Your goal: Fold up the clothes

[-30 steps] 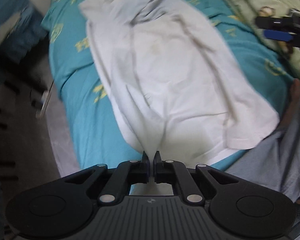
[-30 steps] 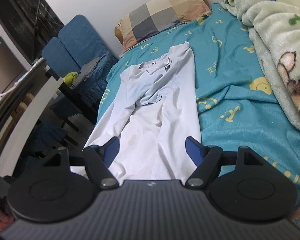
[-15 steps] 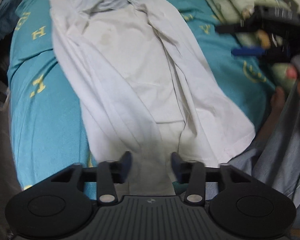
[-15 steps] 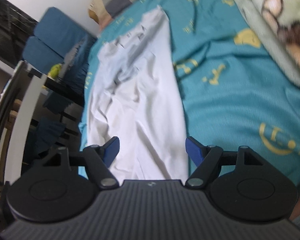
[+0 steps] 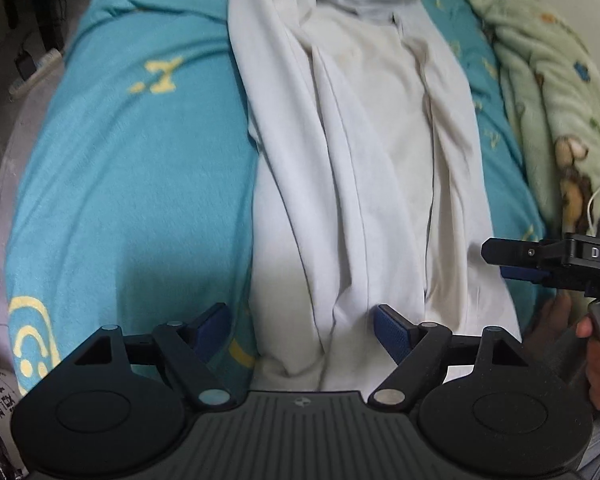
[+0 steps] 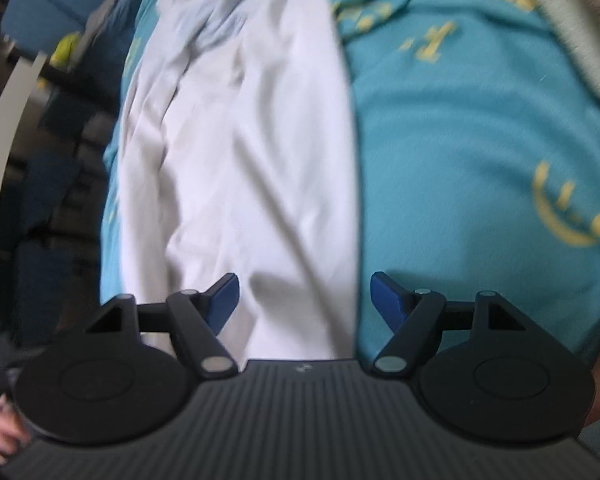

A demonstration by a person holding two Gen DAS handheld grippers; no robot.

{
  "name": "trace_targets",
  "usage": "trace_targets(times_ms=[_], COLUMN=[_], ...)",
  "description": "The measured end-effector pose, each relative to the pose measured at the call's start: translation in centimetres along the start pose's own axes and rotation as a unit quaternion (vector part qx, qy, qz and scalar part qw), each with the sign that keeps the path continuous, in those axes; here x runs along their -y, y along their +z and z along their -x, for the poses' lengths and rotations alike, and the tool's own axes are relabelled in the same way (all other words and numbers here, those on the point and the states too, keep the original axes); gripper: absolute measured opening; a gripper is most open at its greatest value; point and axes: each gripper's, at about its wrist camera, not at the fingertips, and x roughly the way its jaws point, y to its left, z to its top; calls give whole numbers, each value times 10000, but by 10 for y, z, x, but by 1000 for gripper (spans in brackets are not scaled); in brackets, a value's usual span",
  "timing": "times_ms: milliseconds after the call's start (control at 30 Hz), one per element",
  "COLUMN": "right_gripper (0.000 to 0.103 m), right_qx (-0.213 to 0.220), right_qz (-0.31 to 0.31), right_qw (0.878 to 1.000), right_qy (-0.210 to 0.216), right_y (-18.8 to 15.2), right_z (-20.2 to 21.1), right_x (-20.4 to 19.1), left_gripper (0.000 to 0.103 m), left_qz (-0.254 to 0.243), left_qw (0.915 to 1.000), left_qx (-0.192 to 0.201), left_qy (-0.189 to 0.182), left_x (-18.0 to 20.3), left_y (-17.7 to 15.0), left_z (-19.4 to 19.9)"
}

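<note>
- Since a second ago our left gripper (image 5: pixel 300 330) has let go of the hem — jaws then pinched on cloth, now wide and empty.
- Right gripper (image 6: pixel 304 300) likewise wide, holding nothing; picture blurred.
- White shirt (image 5: pixel 364 152) lies on the teal bedsheet (image 5: pixel 140 168), long axis running 6 to 12 o'clock, hem at 6 just ahead of the left tongs, collar far at 12.
- Right tongs straddle the shirt's right edge (image 6: pixel 340 200) — our judgement: each hand is nearest its own hem corner.
</note>
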Motion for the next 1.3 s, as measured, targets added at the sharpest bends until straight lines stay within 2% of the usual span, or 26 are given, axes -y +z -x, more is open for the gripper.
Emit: trace_targets(times_ms=[133,200,333,400,467,533,600,667,733,767,800,833,867,967,1100,1300], right_gripper=[74,75,74,68,53,49,43,24,15,13,12,11,9,8,8,7], right_qx=[-474,-621,-639,-507,-201,22,227,367,433,458,498,537,577,818,1193,1586], right_qz=[-55,-11,321,427,279,175,190,176,112,85,86,86,86,-9,-206,-466], right_qw=[9988,9980,9974,9978,9994,9998,9995,9992,9990,9989,9986,9984,9981,9958,9899,9786], right_qy=[69,102,124,88,22,124,135,54,66,96,132,168,205,410,744,1228], right_y=[-13,-21,-38,-45,-52,-64,-74,-77,-77,-77,-76,-76,-75,-70,-62,-51], right_z=[-8,-9,-6,-5,-2,-2,-2,0,3,4,6,7,9,21,48,93], right_x=[-3,-6,-20,-26,-26,-27,-29,-28,-26,-24,-24,-24,-24,-23,-18,-2], left_gripper=[83,83,75,75,73,72,65,50,42,33,25,14,12,11,10,10], left_qz=[28,-16,-70,-100,-245,-429,-525,-547,-551,-544,-524,-501,-480,-499,-268,82], left_qw=[9998,9992,9979,9970,9961,9944,9937,9938,9941,9944,9950,9957,9963,9979,9974,9883], left_qx=[-174,-384,-569,-660,-724,-793,-848,-892,-887,-863,-816,-745,-668,-304,248,1104], left_qy=[-1,-111,-293,-381,-448,-554,-519,-367,-279,-262,-246,-235,-226,-288,-624,-1047], left_x=[1,4,9,11,17,23,28,31,33,33,33,33,34,37,34,41], left_y=[-3,-6,-12,-14,-14,-13,-12,-10,-9,-9,-9,-9,-9,-9,-9,-16], left_z=[1,2,6,8,6,4,2,-1,-1,0,1,4,8,25,61,119])
